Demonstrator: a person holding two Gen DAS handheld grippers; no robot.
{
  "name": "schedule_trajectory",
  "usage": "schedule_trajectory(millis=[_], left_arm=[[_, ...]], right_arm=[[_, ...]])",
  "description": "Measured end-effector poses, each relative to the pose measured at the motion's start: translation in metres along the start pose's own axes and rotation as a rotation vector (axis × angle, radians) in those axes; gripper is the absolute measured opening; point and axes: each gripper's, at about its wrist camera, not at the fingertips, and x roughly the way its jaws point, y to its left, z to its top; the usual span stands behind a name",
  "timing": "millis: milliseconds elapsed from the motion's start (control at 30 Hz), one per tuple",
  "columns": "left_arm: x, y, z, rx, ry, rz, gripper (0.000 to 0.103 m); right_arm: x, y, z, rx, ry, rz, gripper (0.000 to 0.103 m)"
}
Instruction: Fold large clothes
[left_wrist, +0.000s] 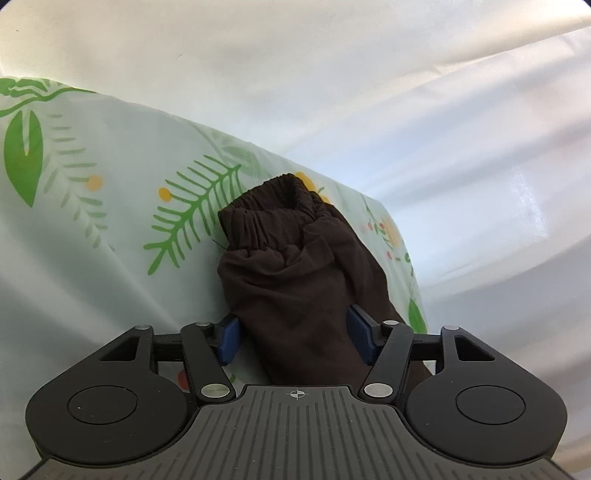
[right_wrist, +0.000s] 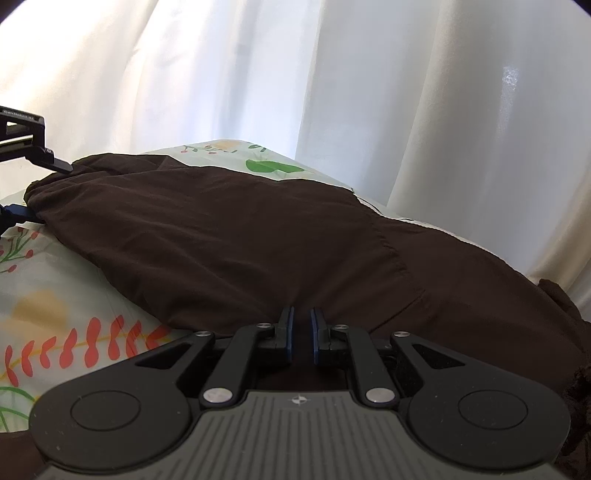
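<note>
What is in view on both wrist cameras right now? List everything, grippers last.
dark brown fabric garment with gathered elastic band: one, dark brown, spread across the printed cloth; elastic end far from the left wrist camera.
pale green cloth printed with green leaves, orange dots and red sprigs: one, covering the surface under the garment.
white sheer curtain: one, white, hanging behind the surface.
left gripper: one, black with blue pads, a bunched part of the garment between its pads; whether they press on it cannot be told.
right gripper: one, black with blue pads, jaws nearly together at the garment's near edge; dark fabric shows in the narrow gap.
</note>
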Motion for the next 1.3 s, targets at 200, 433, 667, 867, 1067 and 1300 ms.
schedule_trajectory(millis=[200,433,667,867,1067,1300], left_arm=[[0.0,-0.005,0.003,0.076,0.013,0.008,0.025],[-0.055,-0.08,-0.019,0.359,-0.083,-0.25,0.014],[-0.054,-0.166,-0.117,0.735,0.11,-0.5,0.008],[-0.007,-0.161,-0.164,0.726,0.27,-0.35,0.011],[-0.031,-0.118,-0.124,0.584,0.143,-0.32,0.083],[-0.031,-0.036,-0.052,0.319,0.038,-0.118,0.081]], right_arm=[[-0.004,-0.002,0.0,0.02,0.0,0.014,0.011],[-0.002,-0.006,0.001,0.047,0.005,0.033,0.011],[-0.003,-0.014,0.0,0.084,0.001,0.062,0.011],[-0.006,-0.037,-0.005,0.21,-0.007,0.151,0.011],[-0.006,-0.042,-0.006,0.226,-0.009,0.165,0.011],[-0.006,-0.039,-0.004,0.21,-0.008,0.154,0.011]])
